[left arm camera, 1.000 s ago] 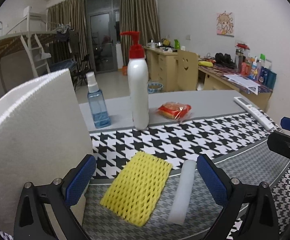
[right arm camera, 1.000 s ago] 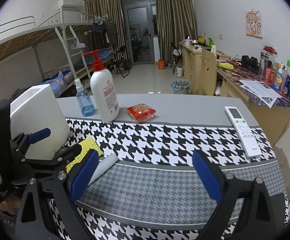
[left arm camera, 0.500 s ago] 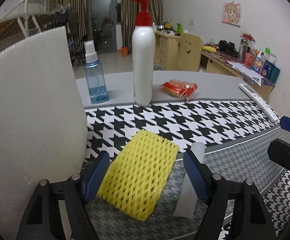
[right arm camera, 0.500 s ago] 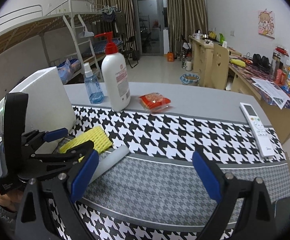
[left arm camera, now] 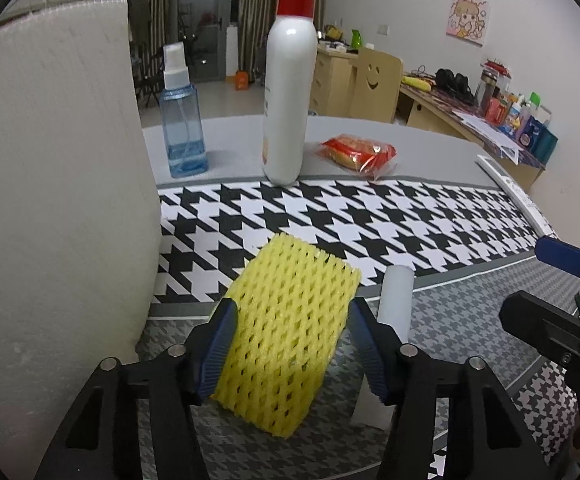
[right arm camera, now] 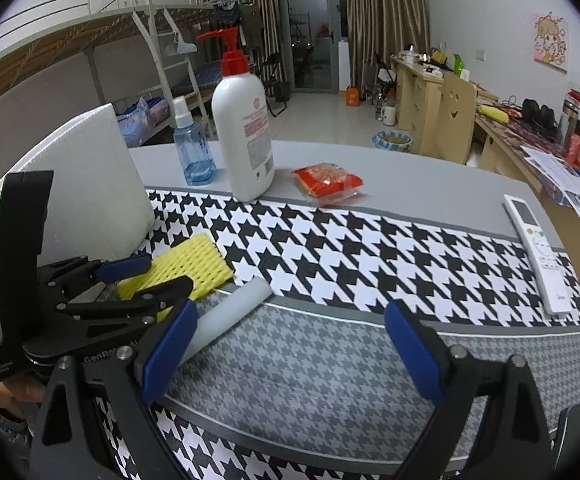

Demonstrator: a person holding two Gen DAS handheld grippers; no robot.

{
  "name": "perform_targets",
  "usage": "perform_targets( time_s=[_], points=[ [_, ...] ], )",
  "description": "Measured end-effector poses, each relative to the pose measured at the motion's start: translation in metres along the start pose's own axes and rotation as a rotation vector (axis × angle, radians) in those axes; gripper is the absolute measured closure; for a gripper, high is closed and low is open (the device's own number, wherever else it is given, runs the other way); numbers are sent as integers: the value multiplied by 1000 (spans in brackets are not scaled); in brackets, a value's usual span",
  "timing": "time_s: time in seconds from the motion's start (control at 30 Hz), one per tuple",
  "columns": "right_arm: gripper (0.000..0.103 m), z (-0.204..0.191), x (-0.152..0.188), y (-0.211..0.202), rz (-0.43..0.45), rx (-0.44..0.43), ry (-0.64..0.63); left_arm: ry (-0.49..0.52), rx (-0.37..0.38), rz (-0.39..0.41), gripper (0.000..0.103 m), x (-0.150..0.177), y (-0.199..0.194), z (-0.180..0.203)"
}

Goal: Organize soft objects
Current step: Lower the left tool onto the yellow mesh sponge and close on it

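**Left jaws closing in on the yellow foam net, sorting barely begun**

Dorm-room setting: bunk bed and curtains at the back, and a grey desk point(right arm camera: 430, 176) up front with a houndstooth cloth point(left arm camera: 370, 224) spread over it. On the cloth, near the front edge, lies the yellow foam net point(left arm camera: 286, 332), and just beside it, to its right in the left wrist view, a white foam tube point(left arm camera: 396, 300). A big white foam block point(left arm camera: 50, 200) stands close on the net's other side.

The left gripper point(left arm camera: 290, 344) has the net between its blue pads and the jaws are closing; the pads look to be right at the net's edges, though the net isn't visibly squashed or lifted, so no firm hold yet by the looks of it. The right gripper point(right arm camera: 290, 348) hovers over bare cloth with its jaws wide apart and nothing in them.

Progress-wise, this looks like the very start. Both the net and the tube lie flat on the cloth, and no obvious collecting spot shows. The pump bottle point(right arm camera: 246, 132), spray bottle point(right arm camera: 192, 148), snack packet point(right arm camera: 326, 182) and remote point(right arm camera: 538, 256) probably aren't part of it.
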State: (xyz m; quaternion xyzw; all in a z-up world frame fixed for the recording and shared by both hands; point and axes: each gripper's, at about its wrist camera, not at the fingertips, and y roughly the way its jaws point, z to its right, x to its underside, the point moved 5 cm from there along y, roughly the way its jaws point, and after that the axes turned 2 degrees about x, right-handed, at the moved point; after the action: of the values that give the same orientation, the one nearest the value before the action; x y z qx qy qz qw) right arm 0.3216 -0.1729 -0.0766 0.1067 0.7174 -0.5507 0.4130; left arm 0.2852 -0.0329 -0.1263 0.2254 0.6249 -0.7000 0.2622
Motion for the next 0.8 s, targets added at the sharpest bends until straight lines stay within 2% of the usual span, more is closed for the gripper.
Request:
perform_targets(
  time_s=[0.07,0.23,0.53,0.6,0.67,0.8],
  points=[
    [6,-3,-1,5,-15,1,-7,12,-17,-19,51,3,4,0],
    [6,-10,4,23,-69,-2,-25,28,-32,-19,55,6,3,-1],
    [6,-12,6,42,-130,-61,27,39,-26,-6,56,8,1,-2],
    [10,-12,5,45,-137,-74,37,33,-22,-7,56,8,1,-2],
    [19,-12,5,49,-160,-85,50,33,-20,-7,56,9,1,-2],
    [28,-13,7,58,-200,-106,67,43,-25,-5,56,9,0,-1]
  ],
)
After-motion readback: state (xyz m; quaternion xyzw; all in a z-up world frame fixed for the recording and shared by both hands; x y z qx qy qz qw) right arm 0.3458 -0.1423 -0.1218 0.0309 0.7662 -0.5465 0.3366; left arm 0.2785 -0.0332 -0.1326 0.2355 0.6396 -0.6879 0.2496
